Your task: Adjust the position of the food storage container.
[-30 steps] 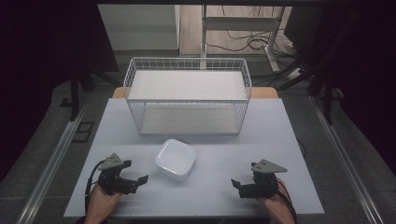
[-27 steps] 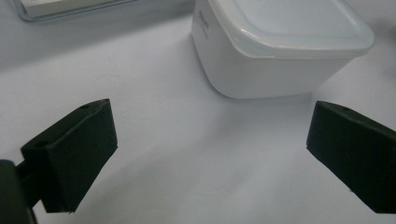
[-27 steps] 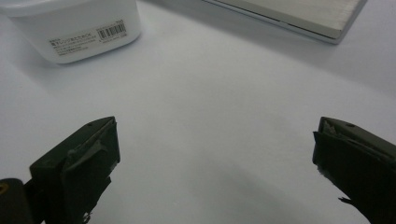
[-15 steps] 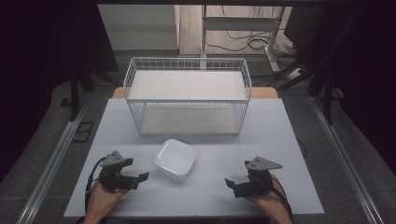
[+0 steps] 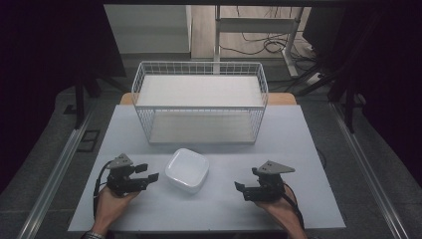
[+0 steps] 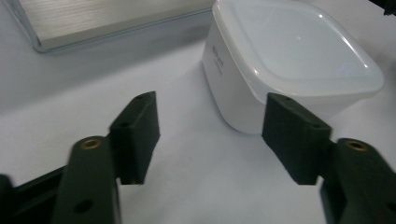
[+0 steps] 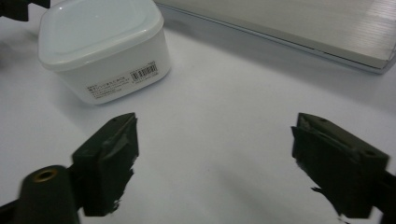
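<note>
A white square container with a translucent lid stands on the pale table, between my two grippers. My left gripper rests on the table just left of it, pointing at it. In the left gripper view the container sits just beyond the left gripper, near the right-hand jaw. Those jaws have just been closing, with nothing between them. My right gripper lies farther off to the right, also open. Its jaws have just been closing on empty air; the container shows its label beyond the right gripper.
A white wire basket with a pale floor stands at the back middle of the table. Its base edge lies beyond the container, and the basket base crosses the top of the right gripper view. Dark floor, rails and cables surround the table.
The left gripper's jaws have narrowed while the hand stayed put. The right gripper has shifted a little left toward the container.
</note>
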The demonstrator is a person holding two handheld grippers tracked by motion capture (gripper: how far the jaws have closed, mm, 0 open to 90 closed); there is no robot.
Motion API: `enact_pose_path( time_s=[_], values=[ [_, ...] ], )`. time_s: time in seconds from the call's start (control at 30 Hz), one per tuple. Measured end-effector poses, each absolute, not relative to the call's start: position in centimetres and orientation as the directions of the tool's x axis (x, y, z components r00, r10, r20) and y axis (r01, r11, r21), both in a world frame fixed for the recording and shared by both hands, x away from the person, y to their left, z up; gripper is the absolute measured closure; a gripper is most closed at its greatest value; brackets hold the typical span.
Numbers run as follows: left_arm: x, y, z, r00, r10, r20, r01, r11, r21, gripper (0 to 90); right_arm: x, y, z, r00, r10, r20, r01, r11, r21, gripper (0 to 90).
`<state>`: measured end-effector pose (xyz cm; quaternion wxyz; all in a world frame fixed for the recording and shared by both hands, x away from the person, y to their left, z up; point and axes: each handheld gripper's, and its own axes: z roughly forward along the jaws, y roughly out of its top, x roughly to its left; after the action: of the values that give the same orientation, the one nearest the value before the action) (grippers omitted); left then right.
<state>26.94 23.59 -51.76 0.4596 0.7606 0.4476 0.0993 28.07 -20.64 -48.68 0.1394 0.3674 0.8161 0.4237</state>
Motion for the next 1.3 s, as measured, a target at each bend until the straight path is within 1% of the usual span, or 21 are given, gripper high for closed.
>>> enact_pose_path(
  time_s=[0.13, 0.27, 0.33, 0.43, 0.47, 0.5, 0.53, 0.57, 0.6, 0.63, 0.73, 0.77, 0.8, 0.87, 0.9, 1.0, 1.13, 1.3],
  values=[
    [27.7, 23.3, -51.8, 0.58, 0.773, -0.259, 0.59, -0.179, 0.787, 51.5, 28.3, -20.0, -48.6, -0.698, 0.711, 0.085, 0.484, 0.381, 0.788, 24.3],
    [28.3, 22.9, -51.8, 0.582, 0.775, -0.246, 0.592, -0.197, 0.781, 61.4, 28.8, -19.1, -48.6, -0.71, 0.699, 0.087, 0.486, 0.396, 0.779, 25.8],
    [28.7, 22.7, -51.8, 0.584, 0.773, -0.248, 0.592, -0.197, 0.781, 66.6, 29.0, -18.7, -48.6, -0.71, 0.699, 0.086, 0.486, 0.398, 0.778, 28.8],
    [29.4, 22.5, -51.8, 0.584, 0.769, -0.26, 0.597, -0.19, 0.78, 73.5, 29.5, -17.8, -48.5, -0.714, 0.695, 0.085, 0.487, 0.406, 0.773, 35.8],
    [29.4, 22.5, -51.8, 0.584, 0.769, -0.26, 0.597, -0.19, 0.78, 76.1, 29.5, -17.8, -48.5, -0.714, 0.695, 0.085, 0.487, 0.406, 0.773, 35.8],
    [29.8, 22.2, -51.9, 0.588, 0.766, -0.259, 0.601, -0.199, 0.774, 78.0, 29.8, -17.2, -48.5, -0.724, 0.684, 0.096, 0.487, 0.408, 0.772, 45.4],
    [29.8, 22.2, -51.9, 0.588, 0.766, -0.259, 0.601, -0.199, 0.774, 79.5, 29.8, -17.2, -48.5, -0.724, 0.684, 0.096, 0.487, 0.408, 0.772, 45.4],
    [30.1, 22.0, -52.0, 0.59, 0.763, -0.263, 0.607, -0.204, 0.768, 81.6, 30.3, -16.4, -48.6, -0.728, 0.678, 0.101, 0.491, 0.414, 0.766, 52.6],
    [30.1, 22.0, -52.0, 0.59, 0.763, -0.263, 0.607, -0.204, 0.768, 82.9, 30.3, -16.4, -48.6, -0.728, 0.678, 0.101, 0.491, 0.414, 0.766, 52.6],
    [30.2, 21.7, -52.1, 0.595, 0.757, -0.271, 0.615, -0.212, 0.76, 84.9, 30.7, -15.6, -48.8, -0.748, 0.654, 0.115, 0.49, 0.427, 0.76, 61.3],
    [30.2, 21.2, -52.2, 0.602, 0.745, -0.288, 0.627, -0.217, 0.748, 89.2, 31.1, -14.6, -49.2, -0.775, 0.62, 0.123, 0.488, 0.464, 0.739, 75.6],
    [30.2, 21.2, -52.2, 0.602, 0.745, -0.288, 0.627, -0.217, 0.748, 90.0, 31.1, -14.6, -49.2, -0.775, 0.62, 0.123, 0.488, 0.464, 0.739, 75.6],
    [30.2, 20.9, -52.2, 0.608, 0.736, -0.298, 0.632, -0.221, 0.742, 90.0, 31.2, -13.9, -49.6, -0.789, 0.601, 0.128, 0.487, 0.485, 0.726, 84.1],
    [30.1, 20.7, -52.2, 0.608, 0.737, -0.296, 0.633, -0.225, 0.741, 90.0, 31.1, -13.6, -49.8, -0.796, 0.591, 0.129, 0.486, 0.498, 0.718, 85.8],
    [30.1, 20.5, -52.2, 0.61, 0.736, -0.293, 0.633, -0.23, 0.739, 90.0, 30.9, -13.2, -50.1, -0.804, 0.58, 0.13, 0.486, 0.516, 0.706, 88.4],
    [30.0, 20.2, -52.2, 0.622, 0.716, -0.316, 0.636, -0.227, 0.737, 90.0, 30.8, -12.9, -50.2, -0.809, 0.572, 0.131, 0.482, 0.521, 0.704, 88.6],
    [29.6, 19.2, -52.1, 0.647, 0.691, -0.323, 0.629, -0.244, 0.738, 90.0, 30.8, -13.1, -50.1, -0.807, 0.573, 0.145, 0.487, 0.505, 0.713, 88.6],
    [29.2, 17.7, -52.1, 0.666, 0.682, -0.302, 0.623, -0.286, 0.728, 90.0, 30.9, -13.8, -49.9, -0.788, 0.598, 0.145, 0.502, 0.489, 0.713, 88.7]
  ],
)
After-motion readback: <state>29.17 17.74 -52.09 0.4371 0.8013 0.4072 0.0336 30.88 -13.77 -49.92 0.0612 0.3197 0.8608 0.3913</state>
